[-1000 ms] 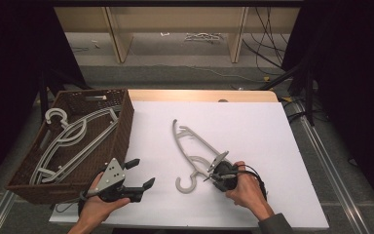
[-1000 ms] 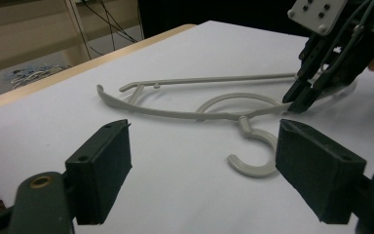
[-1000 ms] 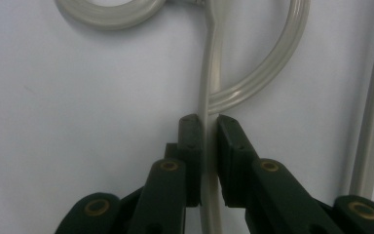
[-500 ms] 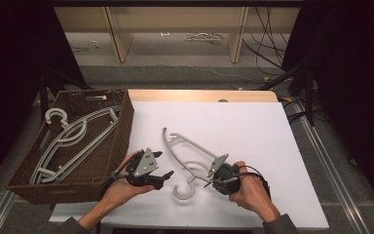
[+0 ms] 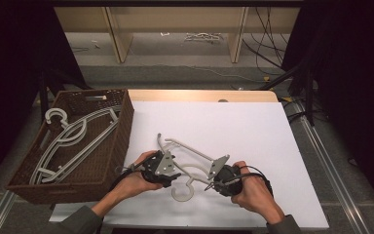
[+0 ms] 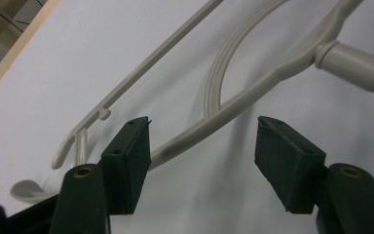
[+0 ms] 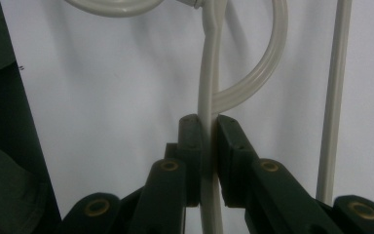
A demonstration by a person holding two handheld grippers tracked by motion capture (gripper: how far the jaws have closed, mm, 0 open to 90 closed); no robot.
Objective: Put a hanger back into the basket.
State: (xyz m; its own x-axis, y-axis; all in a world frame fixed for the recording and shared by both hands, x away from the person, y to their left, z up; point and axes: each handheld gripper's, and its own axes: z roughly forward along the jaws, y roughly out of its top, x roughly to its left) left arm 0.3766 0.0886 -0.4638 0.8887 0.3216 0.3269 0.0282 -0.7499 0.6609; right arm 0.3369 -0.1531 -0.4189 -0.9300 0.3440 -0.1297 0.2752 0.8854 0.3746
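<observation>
Your right gripper (image 7: 208, 129) is clamped on one shoulder arm of the pale grey plastic coat hanger (image 5: 187, 168), which lies on the white foam board (image 5: 253, 131) beside the brown wicker basket (image 5: 114, 146) with hangers in it. Your left gripper (image 6: 202, 146), its jaws just closing, straddles the other arm with its pads not yet pressing, as the left gripper view shows. The lift and the move are, I judge, yet to do.

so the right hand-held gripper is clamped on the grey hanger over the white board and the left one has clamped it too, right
Not quite: the left hand-held gripper is not clamped. The left gripper view shows its jaws, which have just been closing, apart around the hanger. The right hand-held gripper does clamp it over the white board.
</observation>
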